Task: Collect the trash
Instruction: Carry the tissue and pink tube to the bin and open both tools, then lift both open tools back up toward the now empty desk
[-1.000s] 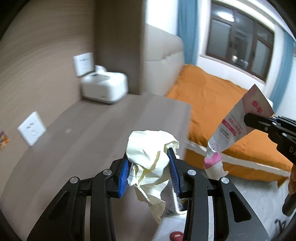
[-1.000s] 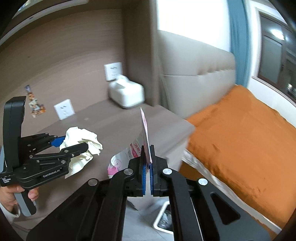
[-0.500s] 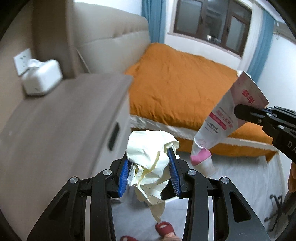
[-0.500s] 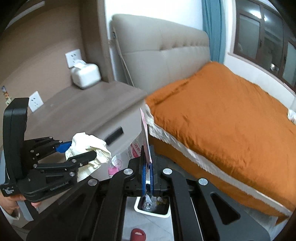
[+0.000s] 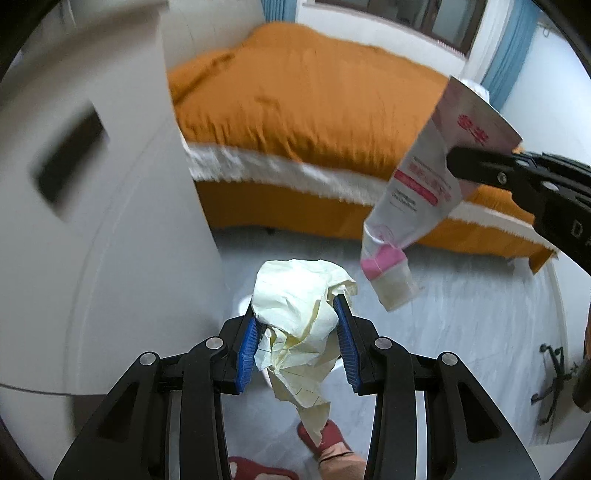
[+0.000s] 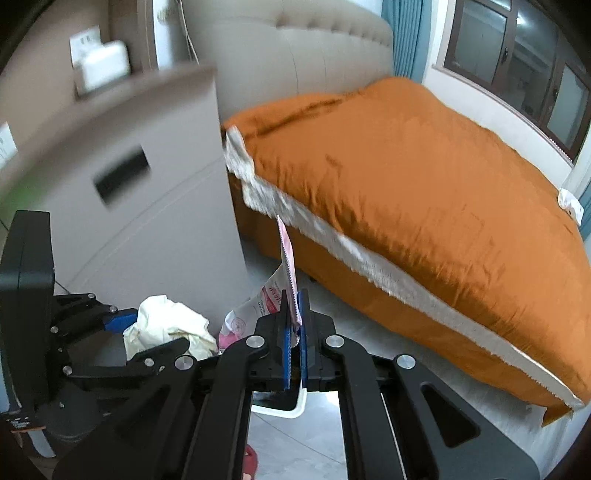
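Your left tool (image 5: 295,347) pinches the crumpled yellow paper (image 5: 295,314); your right tool (image 6: 293,332) is clamped on the pink-capped pouch (image 5: 417,195). Both have dropped from table height toward the white bin (image 6: 284,408) just beneath them, so release comes next.

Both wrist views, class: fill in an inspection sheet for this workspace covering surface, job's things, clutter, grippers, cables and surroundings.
Surface: pale grey floor, bare where seen.
Job's things: crumpled yellowish paper; white-and-pink tube, cap hanging down; white bin below, mostly hidden.
Clutter: red slippers on the person's feet.
Grippers: left gripper jaws clamp the paper; right gripper jaws pinch the tube's flat end.
Cables: cord beside the headboard.
Surroundings: nightstand, orange bed, window, white box on the nightstand.
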